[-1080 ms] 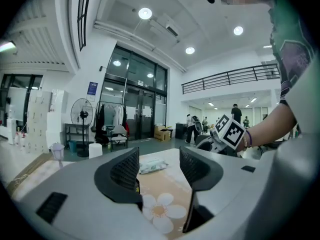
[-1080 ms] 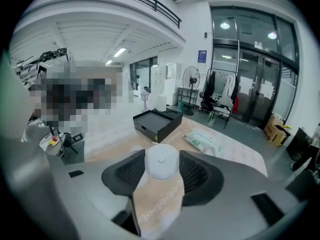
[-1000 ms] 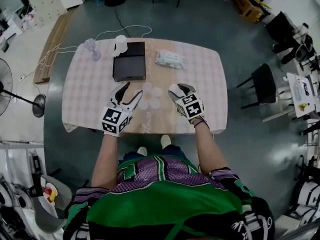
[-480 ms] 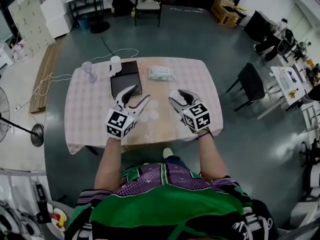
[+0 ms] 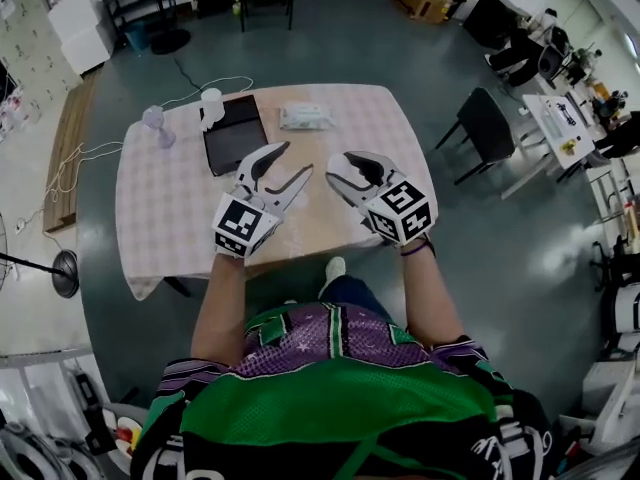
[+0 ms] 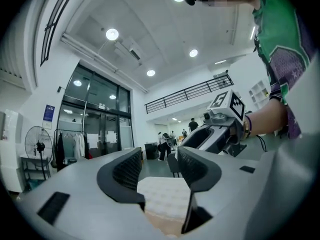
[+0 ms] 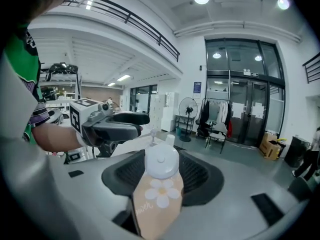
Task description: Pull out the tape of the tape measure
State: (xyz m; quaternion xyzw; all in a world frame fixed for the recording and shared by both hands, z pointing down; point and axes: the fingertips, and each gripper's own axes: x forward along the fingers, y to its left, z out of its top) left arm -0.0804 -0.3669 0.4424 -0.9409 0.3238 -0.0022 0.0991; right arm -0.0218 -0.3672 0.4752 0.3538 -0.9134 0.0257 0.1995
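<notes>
A small round white tape measure (image 7: 161,167) with a centre button sits between the pads of my right gripper (image 7: 163,159), which is shut on its rim. No tape shows outside the case. In the head view the case is hidden inside my right gripper (image 5: 345,172), held above the front of the table (image 5: 170,198). My left gripper (image 5: 288,165) hovers just to its left, open; its jaws have just been closing a little with nothing between them. In the left gripper view only checked cloth shows between the jaws of my left gripper (image 6: 159,164).
At the back of the table lie a black flat box (image 5: 232,133), a pack of wipes (image 5: 305,116), a white cup (image 5: 210,103) and a small purple fan (image 5: 155,123). A black chair (image 5: 485,128) stands off the right end. A daisy print (image 7: 161,194) marks the cloth.
Both grippers have risen from the tabletop and now hang higher and closer to each other over the table's front. The head view has shifted as well.
</notes>
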